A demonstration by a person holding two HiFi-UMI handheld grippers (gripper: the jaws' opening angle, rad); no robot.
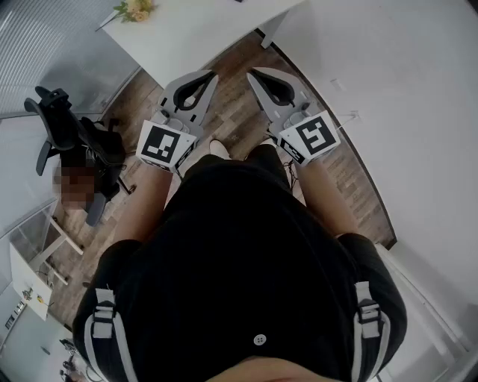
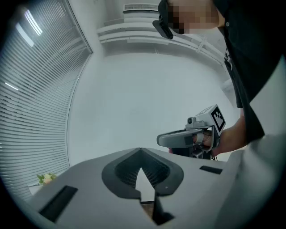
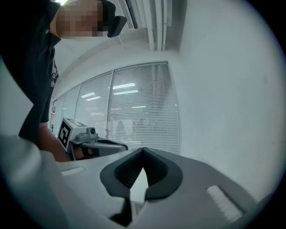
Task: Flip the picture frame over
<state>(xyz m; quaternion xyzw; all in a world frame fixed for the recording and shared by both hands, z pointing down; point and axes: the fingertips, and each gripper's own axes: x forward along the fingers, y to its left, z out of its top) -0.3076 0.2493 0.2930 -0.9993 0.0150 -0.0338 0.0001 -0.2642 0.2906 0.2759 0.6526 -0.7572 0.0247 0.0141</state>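
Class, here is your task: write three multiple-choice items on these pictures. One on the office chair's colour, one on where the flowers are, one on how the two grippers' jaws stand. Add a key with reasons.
1. The office chair is: A white; B black; C red.
2. The flowers lie: A on the chair; B on the floor; C on the white table.
3. The left gripper and right gripper have jaws: A wide apart; B shut on an object; C shut, nothing between.

Key: 1 B, the chair is dark all over. 2 C, they lie at the table's corner near the head view's top edge. 3 C, each gripper view shows the tips meeting with nothing held.
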